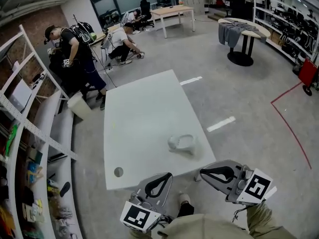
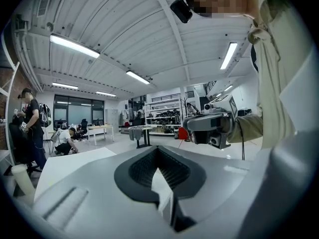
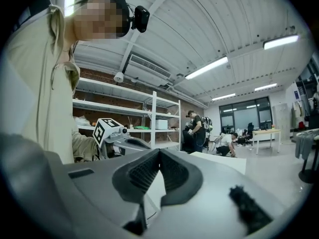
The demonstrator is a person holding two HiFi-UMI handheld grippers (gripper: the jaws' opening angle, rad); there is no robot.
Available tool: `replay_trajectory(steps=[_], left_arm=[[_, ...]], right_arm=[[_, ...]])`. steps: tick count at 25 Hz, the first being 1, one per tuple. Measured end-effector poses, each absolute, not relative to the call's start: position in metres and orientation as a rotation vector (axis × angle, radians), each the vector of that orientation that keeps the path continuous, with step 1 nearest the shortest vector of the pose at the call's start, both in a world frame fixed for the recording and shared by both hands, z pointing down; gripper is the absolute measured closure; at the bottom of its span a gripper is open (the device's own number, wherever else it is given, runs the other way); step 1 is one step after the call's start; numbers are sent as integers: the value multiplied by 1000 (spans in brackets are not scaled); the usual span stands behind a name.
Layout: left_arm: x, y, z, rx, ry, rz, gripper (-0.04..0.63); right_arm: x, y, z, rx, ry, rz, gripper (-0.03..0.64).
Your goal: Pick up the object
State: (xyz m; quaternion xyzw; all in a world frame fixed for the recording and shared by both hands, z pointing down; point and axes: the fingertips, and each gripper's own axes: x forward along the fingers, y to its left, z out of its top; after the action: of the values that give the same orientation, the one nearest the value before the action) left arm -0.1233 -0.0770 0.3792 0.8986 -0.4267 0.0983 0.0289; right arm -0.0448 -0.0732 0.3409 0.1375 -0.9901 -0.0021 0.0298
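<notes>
Head view alone shows the pale rounded object (image 1: 182, 143) lying on the white table (image 1: 134, 108), near its front edge. Gripper views: left gripper (image 2: 158, 158) and right gripper (image 3: 159, 156) jaws together, empty, aimed across the room.

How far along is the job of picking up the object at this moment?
Done: nothing yet. The pale object lies on the white table with no gripper touching it. In hand: nothing. The left gripper and right gripper are shut and empty, near the table's front edge. Left to do: reach, open, grasp and lift.
</notes>
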Motion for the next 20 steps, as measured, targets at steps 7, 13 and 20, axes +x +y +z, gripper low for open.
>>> replay_trajectory(steps=[7, 13, 20], left_arm=[[-153, -135, 420, 2785, -1206, 357, 589], [-152, -159, 457, 2694, -1156, 388, 589], [-149, -195, 494, 2583, -1150, 464, 490]], right_arm=[[-73, -130, 375, 619, -2969, 113, 617], [-74, -155, 407, 658, -2905, 265, 603], [-78, -184, 458, 614, -2743, 257, 375]])
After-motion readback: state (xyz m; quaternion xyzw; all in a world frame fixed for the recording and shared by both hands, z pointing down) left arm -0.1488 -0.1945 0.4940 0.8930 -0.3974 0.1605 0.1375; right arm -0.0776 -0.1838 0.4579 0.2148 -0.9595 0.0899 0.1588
